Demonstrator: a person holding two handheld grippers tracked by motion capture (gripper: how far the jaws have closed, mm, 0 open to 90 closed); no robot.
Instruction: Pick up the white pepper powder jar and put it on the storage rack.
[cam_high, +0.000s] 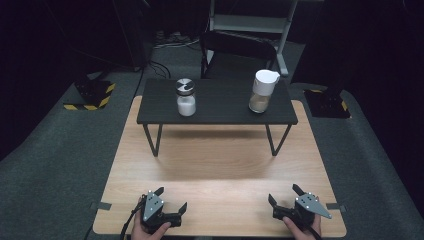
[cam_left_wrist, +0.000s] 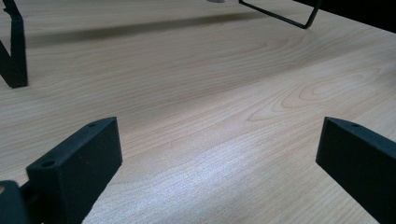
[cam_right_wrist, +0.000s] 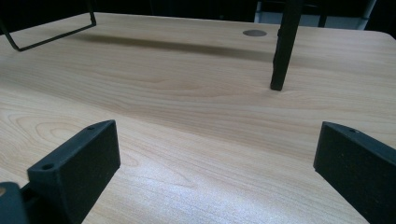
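High view: both grippers rest at the near edge of the wooden bench (cam_high: 220, 165), left gripper (cam_high: 172, 199) at about 7 o'clock, right gripper (cam_high: 284, 193) at about 5 o'clock, each held in a hand. Fingers on both are spread wide, nothing between them.

Small black raised shelf (cam_high: 220, 112) stands at 12 o'clock on the bench. On it, well apart: a clear jar with a silver-and-black lid (cam_high: 186, 97) toward 11 o'clock, holding white contents, and a taller jar with a white spouted lid (cam_high: 262, 91) toward 1 o'clock, holding pale tan contents. Both upright.

Judgement: start position, no reach begun. Next move likely calls for lifting a gripper up and forward to shelf height and closing on a jar body below its lid, without knocking it over.

Left gripper view: bare wood between the spread fingers (cam_left_wrist: 74, 168), shelf legs (cam_left_wrist: 14, 51) at far edge. Right gripper view: the same, one shelf leg (cam_right_wrist: 283, 46) ahead.

Hard to make out: jar contents, lid type, surroundings dark. Jars out of frame in both gripper views.
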